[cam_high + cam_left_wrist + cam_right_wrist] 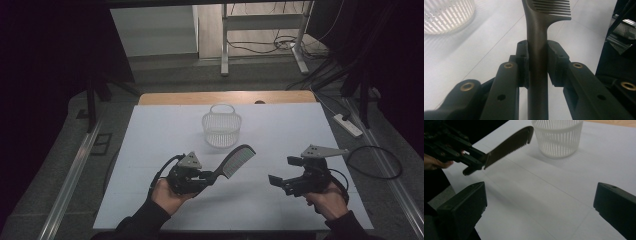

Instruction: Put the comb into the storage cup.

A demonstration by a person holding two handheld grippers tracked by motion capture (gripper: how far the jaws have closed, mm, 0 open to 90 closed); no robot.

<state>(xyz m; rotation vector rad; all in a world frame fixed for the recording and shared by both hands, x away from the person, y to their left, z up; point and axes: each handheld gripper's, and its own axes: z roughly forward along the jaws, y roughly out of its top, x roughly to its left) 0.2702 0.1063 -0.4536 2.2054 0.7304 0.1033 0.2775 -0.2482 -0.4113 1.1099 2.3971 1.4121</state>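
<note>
Left tongs (209,177) are clamping the dark comb (235,162) by its handle above the white bench (165,130), near the basket (222,128); right tongs (282,172) are standing apart, gripping nothing.

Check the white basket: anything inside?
The basket looks empty: through its slotted wall and open top only white shows. The very bottom is partly screened by the wall. The comb is outside it, clamped in the left gripper.
</note>
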